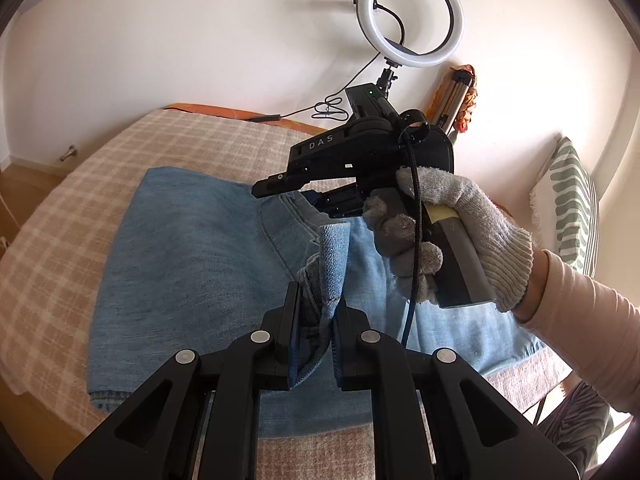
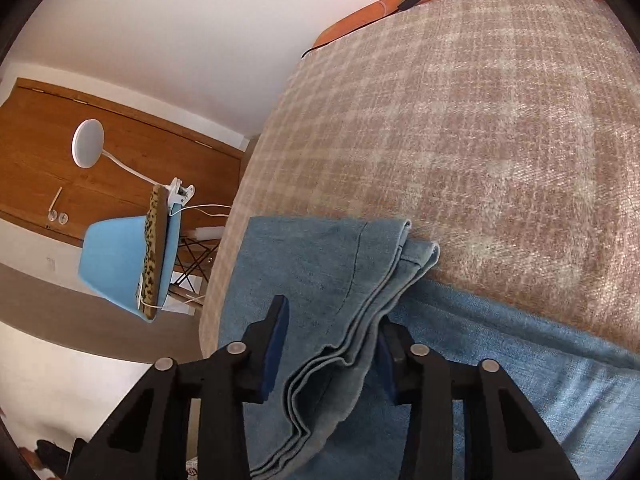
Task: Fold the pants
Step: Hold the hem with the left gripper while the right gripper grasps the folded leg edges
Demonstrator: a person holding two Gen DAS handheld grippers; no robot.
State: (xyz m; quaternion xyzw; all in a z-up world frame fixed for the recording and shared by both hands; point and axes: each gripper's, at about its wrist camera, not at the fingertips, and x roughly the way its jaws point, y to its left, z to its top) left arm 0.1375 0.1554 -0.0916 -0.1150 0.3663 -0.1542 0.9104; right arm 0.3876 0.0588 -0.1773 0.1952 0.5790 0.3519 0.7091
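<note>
pants [image 1: 192, 264] lower edge behind jaws, chair [image 2: 120, 264] blurred

My left camera sits just behind the left gripper [image 1: 314, 320] and looks down at a slant along its fingers, across the bed [image 1: 60, 216] toward the wall with the ring light [image 1: 412, 16]. It is close to the jeans [image 1: 192, 248], and the right gripper [image 1: 276, 186] in my gloved hand [image 1: 452, 232] shows ahead. My right camera sits behind the right gripper [image 2: 332, 344], tilted down and rolled, facing the bed's [image 2: 480, 128] far edge and a blue chair [image 2: 116, 256] beyond its side. Both views share the jeans [image 2: 304, 264] and the checked blanket.
</note>
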